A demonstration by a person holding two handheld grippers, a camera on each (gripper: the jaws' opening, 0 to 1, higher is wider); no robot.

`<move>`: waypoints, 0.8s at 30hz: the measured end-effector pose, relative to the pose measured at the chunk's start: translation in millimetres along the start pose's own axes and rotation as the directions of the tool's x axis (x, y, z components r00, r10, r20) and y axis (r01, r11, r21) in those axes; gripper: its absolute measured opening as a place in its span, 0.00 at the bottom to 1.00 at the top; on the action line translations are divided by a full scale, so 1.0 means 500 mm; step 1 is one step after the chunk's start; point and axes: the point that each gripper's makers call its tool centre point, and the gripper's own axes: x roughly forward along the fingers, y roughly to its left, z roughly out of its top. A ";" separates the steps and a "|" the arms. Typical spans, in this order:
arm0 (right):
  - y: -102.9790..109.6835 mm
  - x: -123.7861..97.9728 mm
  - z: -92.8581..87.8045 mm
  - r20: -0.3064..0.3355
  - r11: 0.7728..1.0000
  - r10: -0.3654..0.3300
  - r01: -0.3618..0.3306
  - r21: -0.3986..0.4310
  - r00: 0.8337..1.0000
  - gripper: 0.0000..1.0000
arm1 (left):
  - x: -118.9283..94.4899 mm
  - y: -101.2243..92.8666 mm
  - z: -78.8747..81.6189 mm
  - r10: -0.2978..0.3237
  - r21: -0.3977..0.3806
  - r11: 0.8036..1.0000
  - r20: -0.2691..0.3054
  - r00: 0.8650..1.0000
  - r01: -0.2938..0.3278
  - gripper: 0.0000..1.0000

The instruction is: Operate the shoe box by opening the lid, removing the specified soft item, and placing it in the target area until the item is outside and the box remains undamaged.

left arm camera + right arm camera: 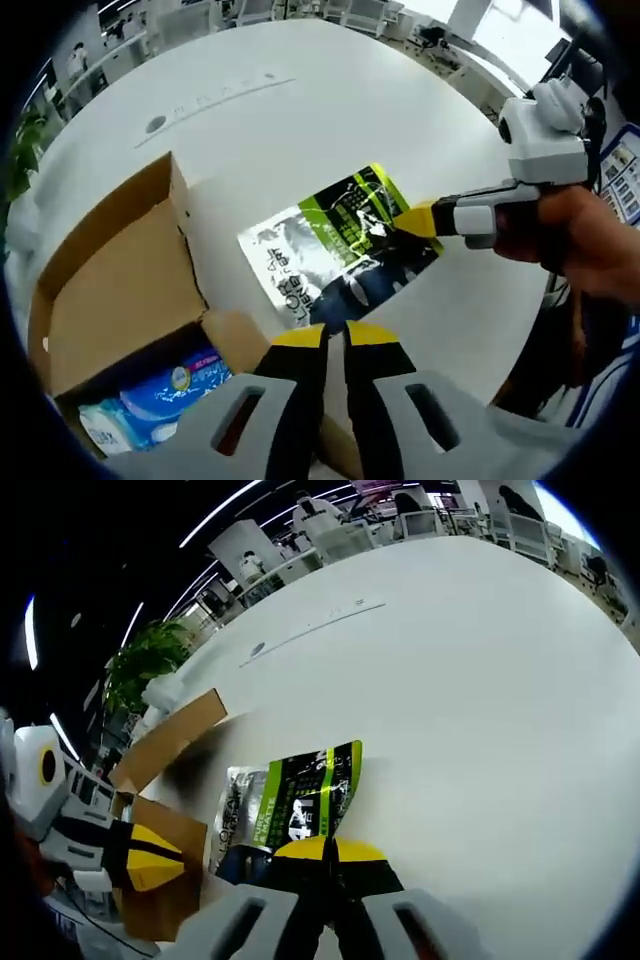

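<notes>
The green pouch (340, 255) lies flat on the white bench (300, 120) beside the open box (110, 290); the right tool (327, 852) pinches its edge, the left tool (335, 338) sits closed, empty

The pouch (340, 250) lies on the table (300, 110), right of the open box (110, 290).

A white round table (300, 110) fills the foreground; a leafy green plant (150, 660) beyond; office chairs (330, 530) behind.
</notes>
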 end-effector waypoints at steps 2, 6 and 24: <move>0.002 0.001 0.002 0.002 1.000 -0.002 0.002 0.003 1.000 0.00 | -0.007 -0.007 0.004 -0.030 -0.007 1.000 0.028 0.999 0.030 0.09; 0.004 0.008 0.006 0.001 1.000 -0.003 0.003 0.004 1.000 0.00 | -0.029 -0.014 0.014 -0.072 -0.013 0.997 0.094 0.993 0.074 0.12; 0.037 0.044 0.031 -0.010 0.999 -0.005 0.005 -0.039 1.000 0.00 | -0.157 0.040 0.018 -0.104 0.012 0.994 0.332 0.938 0.106 0.17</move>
